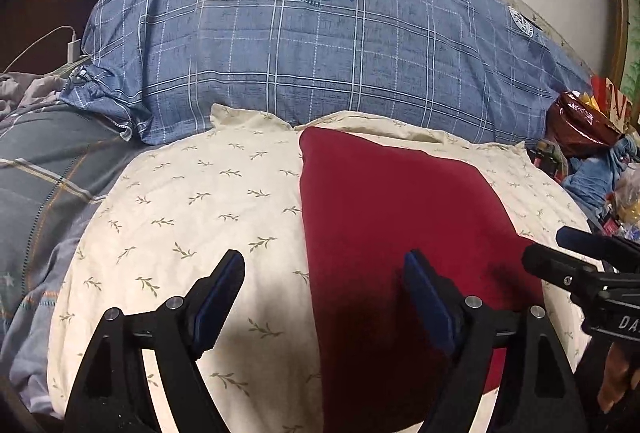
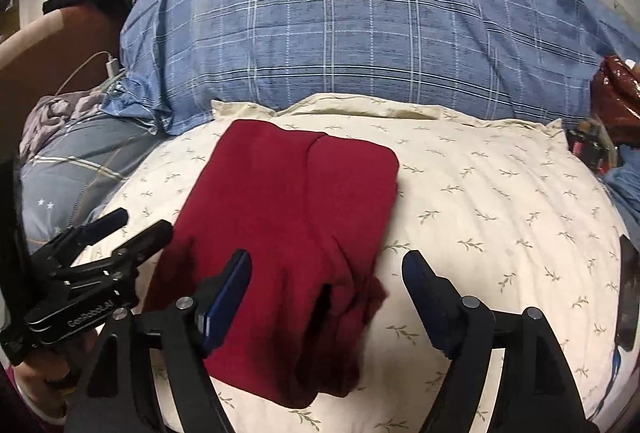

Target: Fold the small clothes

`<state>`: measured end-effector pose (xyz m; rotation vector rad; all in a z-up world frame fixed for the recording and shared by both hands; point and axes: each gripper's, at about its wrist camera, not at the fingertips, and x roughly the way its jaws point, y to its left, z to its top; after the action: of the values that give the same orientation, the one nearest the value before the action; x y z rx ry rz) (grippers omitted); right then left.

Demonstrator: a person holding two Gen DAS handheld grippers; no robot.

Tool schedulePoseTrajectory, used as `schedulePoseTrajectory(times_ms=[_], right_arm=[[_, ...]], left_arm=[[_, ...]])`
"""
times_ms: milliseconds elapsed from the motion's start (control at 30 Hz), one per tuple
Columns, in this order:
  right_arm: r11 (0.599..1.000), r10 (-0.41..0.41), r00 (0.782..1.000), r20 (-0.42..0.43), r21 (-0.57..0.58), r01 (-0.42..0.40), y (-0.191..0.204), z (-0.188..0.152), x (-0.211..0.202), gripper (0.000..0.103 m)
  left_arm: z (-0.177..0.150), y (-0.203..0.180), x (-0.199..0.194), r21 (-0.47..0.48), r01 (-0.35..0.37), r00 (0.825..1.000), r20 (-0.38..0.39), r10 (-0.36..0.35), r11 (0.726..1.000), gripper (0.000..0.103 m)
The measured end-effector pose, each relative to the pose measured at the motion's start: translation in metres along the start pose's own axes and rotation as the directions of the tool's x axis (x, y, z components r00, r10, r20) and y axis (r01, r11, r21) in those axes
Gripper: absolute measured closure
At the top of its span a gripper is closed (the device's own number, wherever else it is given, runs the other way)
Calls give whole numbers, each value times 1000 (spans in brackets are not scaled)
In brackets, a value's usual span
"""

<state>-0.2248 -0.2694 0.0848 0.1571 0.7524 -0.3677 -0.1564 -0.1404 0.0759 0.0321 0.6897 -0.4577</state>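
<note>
Folded red garment (image 2: 288, 233) lying flat on cream pillow (image 2: 500, 201), toward 12 o'clock of both tools. Left gripper (image 1: 324, 293) and right gripper (image 2: 326, 293) spread wide, pinching nothing, probably to release the fold.

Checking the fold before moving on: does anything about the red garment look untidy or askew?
Mostly neat: the dark red folded garment lies flat on the cream leaf-print pillow. Only its near right corner is bunched and rumpled, not squared.
</note>
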Motion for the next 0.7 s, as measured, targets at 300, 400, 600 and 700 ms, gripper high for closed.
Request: schedulePoseTrajectory(times_ms=[300,400,600,700], right_arm=[[999,-21,999,-42,39,23,-3,-5,8,20],[999,-12,999,-45,47,14,-3,-6,7,19],[999,-2,999,-51,42,4,-2,-9,7,18],[999,3,998,-58,49,0,-3,-10,8,18]], left_arm=[[10,1,-9,-20,-26,999,-37,26,999,22],[12,-2,-14,-13,-41,999,-32,41,999,22],[9,-10,-15,25,-62,998,-26,63,998,22],[8,-10,-13,24,-65,997,-37,66,998,22]])
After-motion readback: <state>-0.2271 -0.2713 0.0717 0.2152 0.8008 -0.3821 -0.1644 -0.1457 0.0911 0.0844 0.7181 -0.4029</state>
